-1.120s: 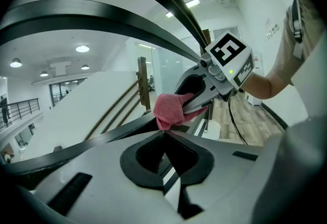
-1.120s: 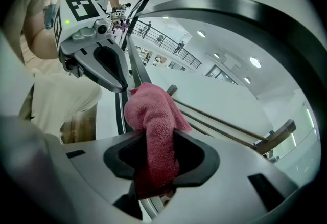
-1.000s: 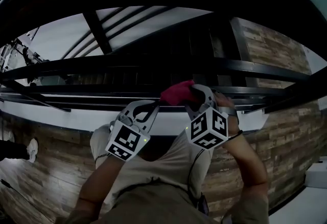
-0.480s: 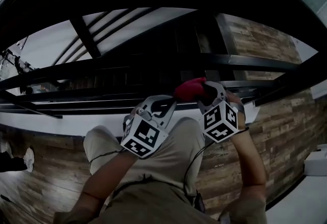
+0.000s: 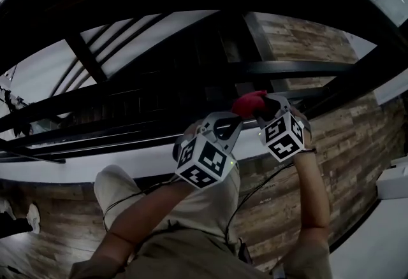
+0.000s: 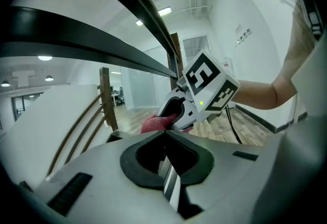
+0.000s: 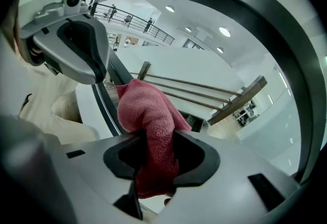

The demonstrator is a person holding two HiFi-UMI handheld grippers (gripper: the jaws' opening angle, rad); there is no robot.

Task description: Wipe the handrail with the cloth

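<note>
The red cloth (image 7: 150,126) is pinched in my right gripper (image 7: 153,141). The jaws are clamped on its lower part, and the rest bunches past their tips in a loose wad at the centre of the right gripper view. That wad lies against the dark handrail (image 7: 103,108), which curves down the left-centre of that view.

In the head view the cloth is a small red lump right of centre, just above the right gripper's marker cube. It sits on the dark rails that cross the frame from lower left to upper right.

My left gripper (image 5: 222,123) is just beside the cloth, at its lower left. Its tips are near the cloth, but I cannot tell whether they touch it. Its jaws are closed together with nothing between them, as the bottom centre of the left gripper view shows.

My right forearm (image 5: 312,195) rises along the right side of the head view. Behind the rails, at the upper right, stands a wall of wooden planks (image 5: 306,42). A slanted wooden post (image 7: 244,99) shows at the right of the right gripper view.
</note>
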